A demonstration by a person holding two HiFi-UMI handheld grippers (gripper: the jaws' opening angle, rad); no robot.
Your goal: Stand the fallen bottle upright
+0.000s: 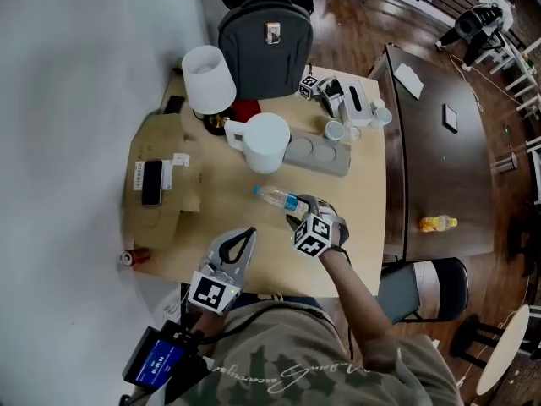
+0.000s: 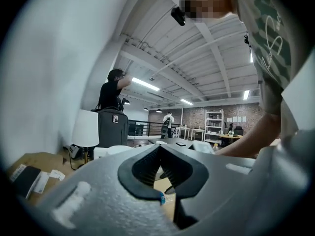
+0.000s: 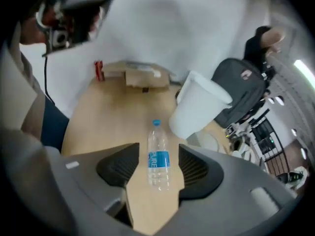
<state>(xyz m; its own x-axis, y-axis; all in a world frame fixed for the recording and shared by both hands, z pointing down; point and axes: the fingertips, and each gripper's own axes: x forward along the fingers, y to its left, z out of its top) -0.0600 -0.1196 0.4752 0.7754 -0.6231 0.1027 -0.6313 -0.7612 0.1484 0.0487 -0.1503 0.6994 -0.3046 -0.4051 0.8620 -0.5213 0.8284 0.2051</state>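
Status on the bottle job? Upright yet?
Not yet. Done: nothing; the bottle lies on its side on the table. In hand: right gripper open, jaws either side of the bottle, pads clear of it. To do: close, lift the cap end, stand it up. Left gripper shut, empty.

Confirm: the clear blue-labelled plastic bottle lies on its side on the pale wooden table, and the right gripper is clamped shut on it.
Not clamped. The right gripper view shows the right gripper open, the clear blue-labelled plastic bottle between its jaws with gaps either side. It does lie on its side on the pale wooden table.
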